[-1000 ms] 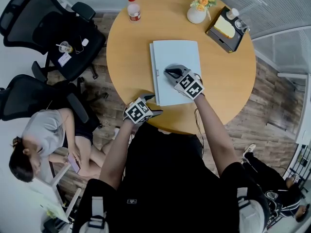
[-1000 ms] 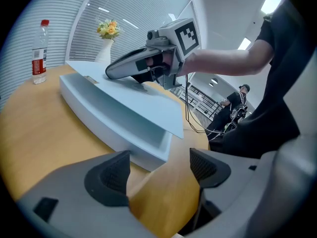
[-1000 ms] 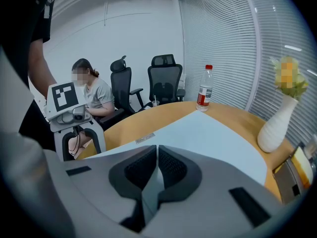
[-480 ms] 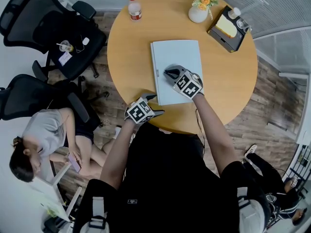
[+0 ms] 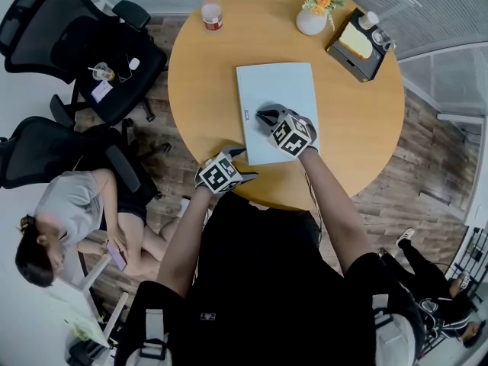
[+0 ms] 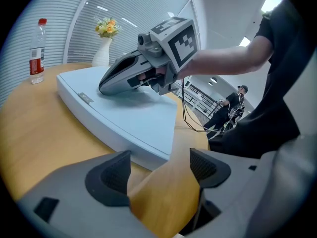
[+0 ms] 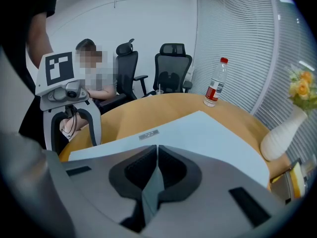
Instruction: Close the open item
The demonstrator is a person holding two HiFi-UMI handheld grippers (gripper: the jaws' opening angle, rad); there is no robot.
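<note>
A pale blue-grey laptop [image 5: 280,86] lies flat with its lid down in the middle of the round wooden table [image 5: 200,90]. My right gripper [image 5: 264,116] rests on the lid near its front left part, jaws shut with nothing between them. The right gripper view looks along the shut right gripper [image 7: 156,155] across the lid [image 7: 213,133]. My left gripper [image 5: 242,164] hovers open at the table's near edge, just short of the laptop's front corner. From the left gripper view, the open left gripper [image 6: 161,167] faces that corner [image 6: 148,133], with the right gripper [image 6: 106,86] lying on the lid.
A water bottle [image 5: 211,11] stands at the table's far left edge. A white vase with flowers [image 5: 313,17] and a black tray [image 5: 357,44] sit far right. Black office chairs [image 5: 76,44] and a seated person [image 5: 76,204] are left of the table.
The laptop's lid has gone down flat; the thin open edge seen along its left side has vanished. The right gripper shifted slightly left on the lid. The left gripper stayed put.
</note>
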